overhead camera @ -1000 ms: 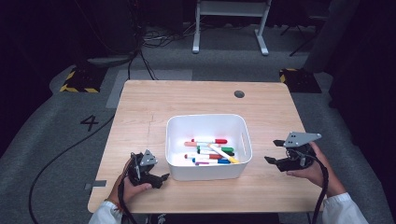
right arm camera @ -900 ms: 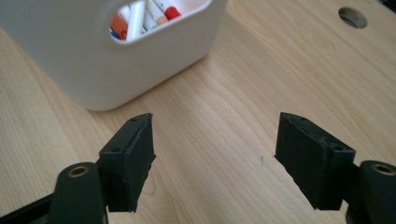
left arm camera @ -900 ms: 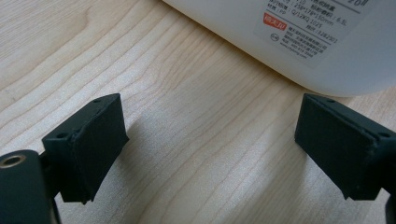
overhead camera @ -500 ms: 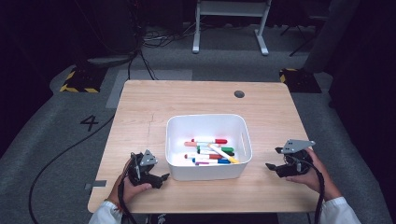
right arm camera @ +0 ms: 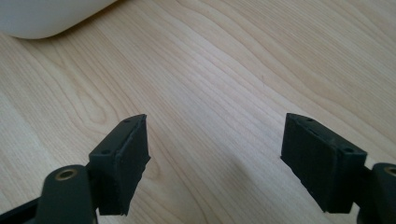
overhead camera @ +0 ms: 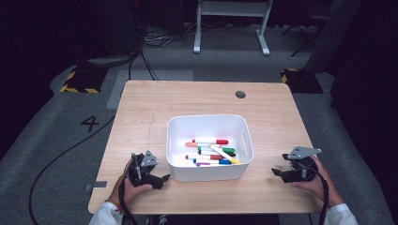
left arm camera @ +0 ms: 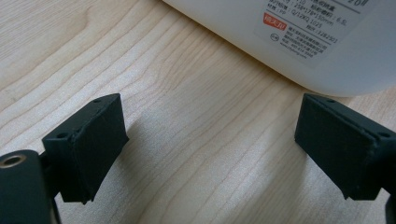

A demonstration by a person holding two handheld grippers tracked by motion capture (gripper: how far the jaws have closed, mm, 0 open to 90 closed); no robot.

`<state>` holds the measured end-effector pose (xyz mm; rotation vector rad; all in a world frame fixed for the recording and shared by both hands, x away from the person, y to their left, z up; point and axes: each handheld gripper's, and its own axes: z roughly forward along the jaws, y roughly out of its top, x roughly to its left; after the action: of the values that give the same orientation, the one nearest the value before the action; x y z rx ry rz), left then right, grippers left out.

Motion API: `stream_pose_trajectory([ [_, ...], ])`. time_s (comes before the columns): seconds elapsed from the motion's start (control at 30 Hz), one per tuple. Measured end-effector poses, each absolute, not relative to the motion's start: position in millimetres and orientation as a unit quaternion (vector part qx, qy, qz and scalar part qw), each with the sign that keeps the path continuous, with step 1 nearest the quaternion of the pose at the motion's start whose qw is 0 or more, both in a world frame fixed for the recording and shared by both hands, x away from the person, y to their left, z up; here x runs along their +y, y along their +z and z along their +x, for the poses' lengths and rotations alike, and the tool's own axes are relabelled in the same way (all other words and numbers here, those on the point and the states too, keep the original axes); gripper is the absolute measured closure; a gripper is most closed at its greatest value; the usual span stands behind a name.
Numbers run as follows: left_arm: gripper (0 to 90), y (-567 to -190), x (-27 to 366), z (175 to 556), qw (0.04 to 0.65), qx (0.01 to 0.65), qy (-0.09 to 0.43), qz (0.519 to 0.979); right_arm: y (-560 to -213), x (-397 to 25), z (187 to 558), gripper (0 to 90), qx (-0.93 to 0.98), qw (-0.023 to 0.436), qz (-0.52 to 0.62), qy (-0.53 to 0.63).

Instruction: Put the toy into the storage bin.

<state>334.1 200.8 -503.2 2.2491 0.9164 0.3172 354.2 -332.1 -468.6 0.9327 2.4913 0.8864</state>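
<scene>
A white plastic bin (overhead camera: pixel 178 136) stands on the wooden table (overhead camera: pixel 197 98) and holds several coloured markers (overhead camera: pixel 211 151). My left gripper (overhead camera: pixel 162 179) rests on the table just left of the bin's near corner, held by a hand. In the left gripper view it (left arm camera: pixel 210 154) is open over bare wood, with the bin's labelled wall (left arm camera: pixel 299 37) just beyond its jaws. My right gripper (overhead camera: pixel 277 172) sits on the table right of the bin. Its jaws (right arm camera: pixel 215 163) stand open over bare wood, and a corner of the bin (right arm camera: pixel 46 16) shows at the upper left.
A dark round hole (overhead camera: pixel 240 94) is set in the table near its far right. A black cable (overhead camera: pixel 61 154) runs over the grey floor at the left. A white stand (overhead camera: pixel 230 23) and black-yellow taped plates (overhead camera: pixel 77 79) lie beyond the table.
My right gripper has come down and toward the person, and now rests low on the table. The left gripper has stayed put.
</scene>
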Motion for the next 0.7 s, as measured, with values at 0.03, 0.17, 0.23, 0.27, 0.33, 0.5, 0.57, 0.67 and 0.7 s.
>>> stream_pose_trajectory([
  [0.03, 9.1, -503, 201, 334, 0.34, 0.352, 0.121, 0.864, -470, -334, 353, 23.6, 0.874, 0.167, 0.332, 0.311],
  [0.17, 9.1, -503, 201, 334, 0.338, 0.351, 0.123, 0.864, -475, -341, 351, 23.1, 0.869, 0.171, 0.343, 0.312],
  [0.23, 9.1, -503, 201, 334, 0.338, 0.351, 0.122, 0.865, -478, -346, 349, 22.8, 0.865, 0.171, 0.351, 0.314],
  [0.27, 9.0, -503, 201, 334, 0.339, 0.352, 0.121, 0.864, -479, -347, 349, 22.7, 0.863, 0.172, 0.354, 0.316],
  [0.33, 9.1, -503, 201, 334, 0.339, 0.351, 0.121, 0.864, -482, -353, 348, 22.5, 0.861, 0.171, 0.36, 0.316],
  [0.5, 9.1, -503, 201, 334, 0.339, 0.352, 0.122, 0.864, -487, -362, 344, 22.3, 0.851, 0.172, 0.378, 0.322],
  [0.57, 9.1, -503, 201, 334, 0.339, 0.351, 0.121, 0.864, -490, -366, 343, 22.0, 0.846, 0.17, 0.386, 0.325],
  [0.67, 9.1, -503, 201, 334, 0.339, 0.352, 0.122, 0.864, -492, -371, 341, 21.5, 0.845, 0.171, 0.39, 0.325],
  [0.7, 9.1, -503, 201, 334, 0.339, 0.352, 0.121, 0.864, -494, -372, 340, 21.1, 0.841, 0.17, 0.395, 0.329],
])
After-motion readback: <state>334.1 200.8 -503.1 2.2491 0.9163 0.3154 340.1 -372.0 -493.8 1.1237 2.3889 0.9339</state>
